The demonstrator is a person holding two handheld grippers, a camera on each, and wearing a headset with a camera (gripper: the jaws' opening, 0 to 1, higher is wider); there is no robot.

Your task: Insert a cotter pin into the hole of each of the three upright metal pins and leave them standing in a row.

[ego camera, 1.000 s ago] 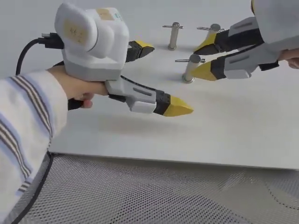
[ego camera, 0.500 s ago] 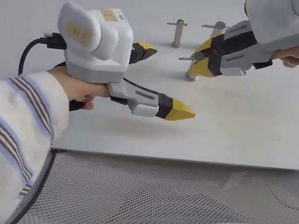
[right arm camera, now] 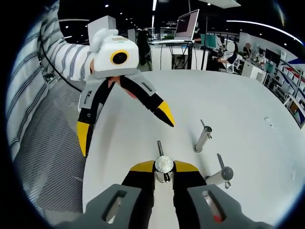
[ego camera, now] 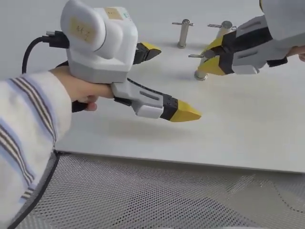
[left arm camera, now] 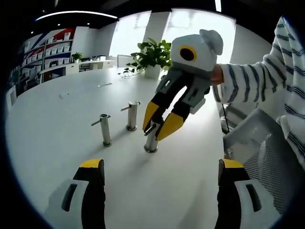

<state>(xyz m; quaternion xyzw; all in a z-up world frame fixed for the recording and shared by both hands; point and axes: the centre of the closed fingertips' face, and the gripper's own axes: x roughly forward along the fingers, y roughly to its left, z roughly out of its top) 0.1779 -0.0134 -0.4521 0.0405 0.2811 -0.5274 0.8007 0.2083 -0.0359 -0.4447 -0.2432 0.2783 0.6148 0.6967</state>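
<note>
Three upright metal pins stand on the white table [ego camera: 248, 129], each with a cotter pin through its top. My right gripper [ego camera: 206, 61] is shut on the nearest pin [ego camera: 202, 71], which leans a little; its cotter pin [ego camera: 196, 56] sticks out to the left. In the right gripper view the yellow jaws [right arm camera: 164, 173] clamp that pin's head [right arm camera: 164, 164]. The other two pins [ego camera: 182, 34] [ego camera: 224, 26] stand behind it. My left gripper [ego camera: 169, 81] hovers to the left with its jaws wide open and nothing between them, and its own view faces the held pin [left arm camera: 151, 143].
The table's front edge [ego camera: 190, 164] runs across the lower head view, with grey mesh [ego camera: 152, 200] below it. A black cable [ego camera: 28, 52] trails from the left gripper. A striped sleeve [ego camera: 24, 133] covers the lower left. Bare tabletop lies right of the pins.
The right gripper's jaws, open on either side of the nearest pin a second ago, have shut on it. The left gripper has stayed open and nearly still.
</note>
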